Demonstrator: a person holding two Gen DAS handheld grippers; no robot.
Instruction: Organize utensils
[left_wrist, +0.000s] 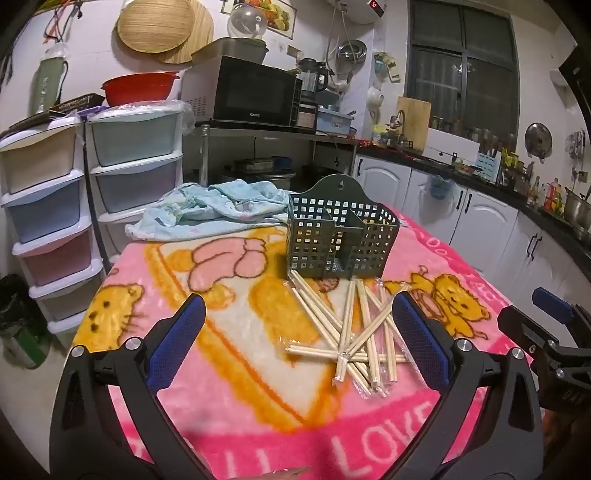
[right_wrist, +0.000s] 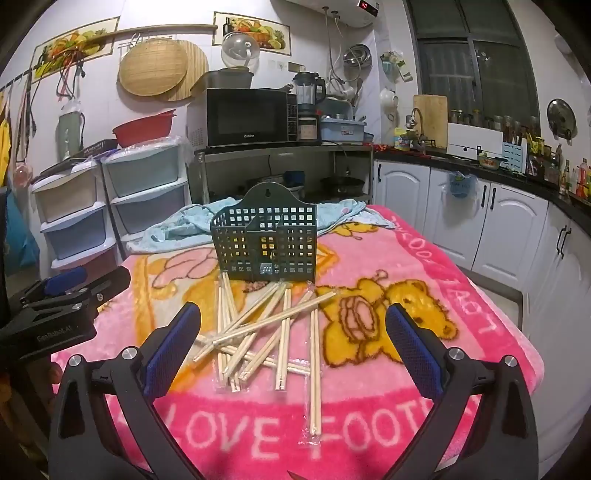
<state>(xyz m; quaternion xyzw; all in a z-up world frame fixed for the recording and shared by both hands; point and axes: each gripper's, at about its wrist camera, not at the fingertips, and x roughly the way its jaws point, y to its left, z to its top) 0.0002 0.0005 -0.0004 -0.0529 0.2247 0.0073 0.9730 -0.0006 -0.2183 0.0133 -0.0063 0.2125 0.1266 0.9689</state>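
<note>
The left gripper (left_wrist: 297, 317) stands with its blue-padded jaws spread wide and nothing between them, hanging above the near part of the table. The right gripper (right_wrist: 293, 325) is the same: jaws wide apart, empty, tilted down toward the pile.

Judging by how things lie, the task has barely begun. The pale wooden chopsticks in clear plastic sleeves (left_wrist: 356, 332) lie in a loose, criss-crossed heap on the pink cartoon-printed fleece blanket (left_wrist: 229, 406) that covers the table, just in front of the dark green perforated plastic utensil holder (left_wrist: 341, 236). The holder stands upright near the middle of the table, its divided compartments looking empty through the grid walls; no chopstick is seen standing in it. A few of the far chopstick ends reach close to its base, though whether they touch it is hard to tell.

Behind the holder a crumpled light blue cloth (left_wrist: 214, 210) lies on the far edge.

All of the sorting appears left: every wrapped pair has yet to be picked up and placed in the holder.
</note>
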